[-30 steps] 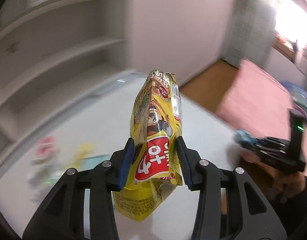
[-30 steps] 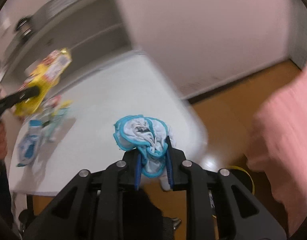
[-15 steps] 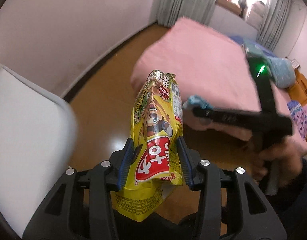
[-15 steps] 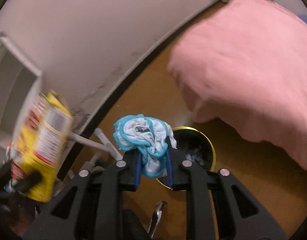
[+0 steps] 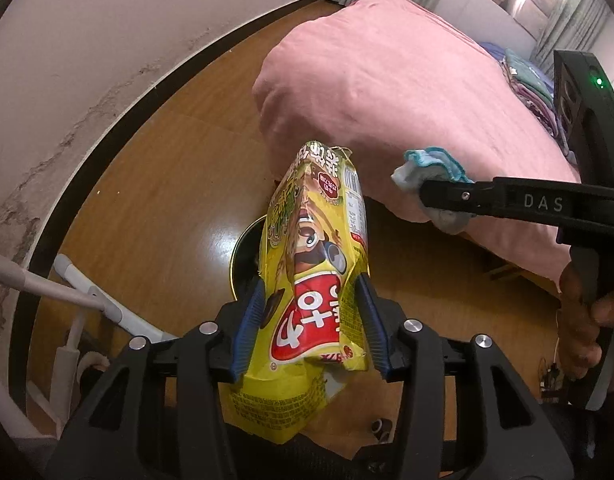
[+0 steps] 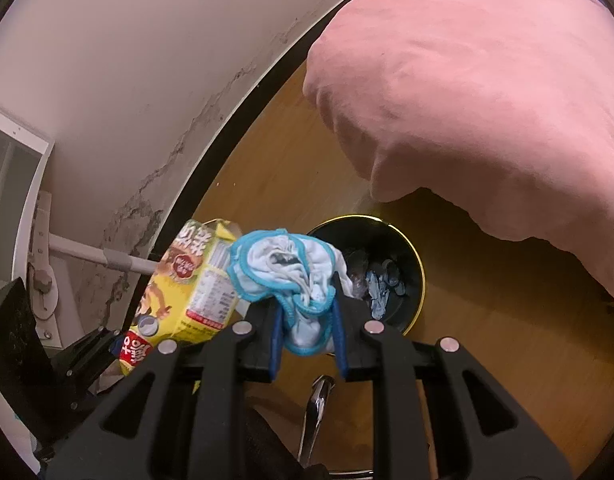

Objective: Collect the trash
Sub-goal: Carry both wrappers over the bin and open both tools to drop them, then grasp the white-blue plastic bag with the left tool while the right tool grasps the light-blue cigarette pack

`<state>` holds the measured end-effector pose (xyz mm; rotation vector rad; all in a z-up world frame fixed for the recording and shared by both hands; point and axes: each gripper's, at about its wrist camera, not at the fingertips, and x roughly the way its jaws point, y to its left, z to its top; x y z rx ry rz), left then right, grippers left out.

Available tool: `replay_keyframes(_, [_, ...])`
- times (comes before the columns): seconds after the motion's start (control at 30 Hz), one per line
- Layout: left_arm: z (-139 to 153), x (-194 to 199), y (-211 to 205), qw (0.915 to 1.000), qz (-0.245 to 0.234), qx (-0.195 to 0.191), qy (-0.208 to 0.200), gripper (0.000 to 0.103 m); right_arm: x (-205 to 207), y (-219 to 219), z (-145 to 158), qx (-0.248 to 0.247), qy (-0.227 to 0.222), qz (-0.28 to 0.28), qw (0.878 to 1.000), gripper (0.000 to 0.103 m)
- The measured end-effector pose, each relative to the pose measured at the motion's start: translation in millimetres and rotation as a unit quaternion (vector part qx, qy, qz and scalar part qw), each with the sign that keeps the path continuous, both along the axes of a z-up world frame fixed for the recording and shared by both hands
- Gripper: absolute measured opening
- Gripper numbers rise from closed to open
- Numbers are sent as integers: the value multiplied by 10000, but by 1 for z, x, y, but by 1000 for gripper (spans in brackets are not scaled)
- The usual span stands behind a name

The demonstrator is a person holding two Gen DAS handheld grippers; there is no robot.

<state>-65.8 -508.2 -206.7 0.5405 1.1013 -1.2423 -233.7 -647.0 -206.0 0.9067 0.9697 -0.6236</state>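
Left wrist view shows the left gripper [image 5: 309, 320] pointing steeply down with a yellow snack bag [image 5: 313, 272] between its blue pads [image 5: 249, 326]. Its jaws have just been opening a little, yet the bag stands upright between them and both pads look to be against its sides, so I judge it is only lightly held. Behind the bag, a slice of the black bin [image 5: 245, 258] with its gold rim shows on the wooden floor [image 5: 159, 184].

That bag looks light, crinkly and slick: thin film that buckles under pressure and could slide out of a loosening grip. Its lower middle, where the pads now sit, seems the sensible place to hold it.

To the right in the same view, the right gripper [image 5: 435, 196] is pinched nearly closed on a blue-edged white cloth [image 5: 431, 168], with the person's hand [image 5: 583, 316] on its handle. That cloth appears soft, limp and light; a bunched fold is enough to carry it.

Right wrist view gives what the left cannot: the bin's open mouth [image 6: 371, 276] just beyond the cloth, with bluish scraps already inside. It also shows the snack bag from the side, left of the bin, and the pink blanket [image 6: 487, 92] overhanging the floor close by.
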Motion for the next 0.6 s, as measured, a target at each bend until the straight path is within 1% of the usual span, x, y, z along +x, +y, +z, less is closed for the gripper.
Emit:
replay_keyframes(0.1, [3,-6,-4,10000,-62,-11,-15,52,1,0,0,-38,-27,-37,10000,21])
replay_keyframes(0.13, [-1,-7,-5,10000,-78,-11,-43,54,0,1,2,-60,-32,-61,10000,24])
replay_keyframes(0.17, [0,-8,-7,9999,-91,-19,-105,54,-1,1,3,-83,-26,-76,9999,27])
replay_keyframes(0.27, [2,-12,-13,9996,-144,-57,-233,56,-1,1,4,-107,-64,-67,9999,28])
replay_keyframes(0.33, [5,-14,-13,9994,-167,-74,-277,57,0,3,6,-147,-100,-30,9998,36])
replay_keyframes(0.37, [7,-14,-13,9994,-160,-81,-306,58,0,4,7,-175,-107,-25,9998,44])
replay_keyframes(0.4, [8,-13,-12,9993,-156,-101,-328,62,0,4,9,-211,-121,-18,9997,53])
replay_keyframes(0.43, [10,-13,-10,9992,-149,-120,-352,66,0,5,11,-268,-133,-20,9996,56])
replay_keyframes(0.5, [17,-14,-6,9988,-135,-178,-428,70,0,4,12,-306,-147,-20,9994,58])
replay_keyframes(0.6, [29,-14,3,9980,-114,-275,-549,80,3,6,13,-338,-140,15,9993,62])
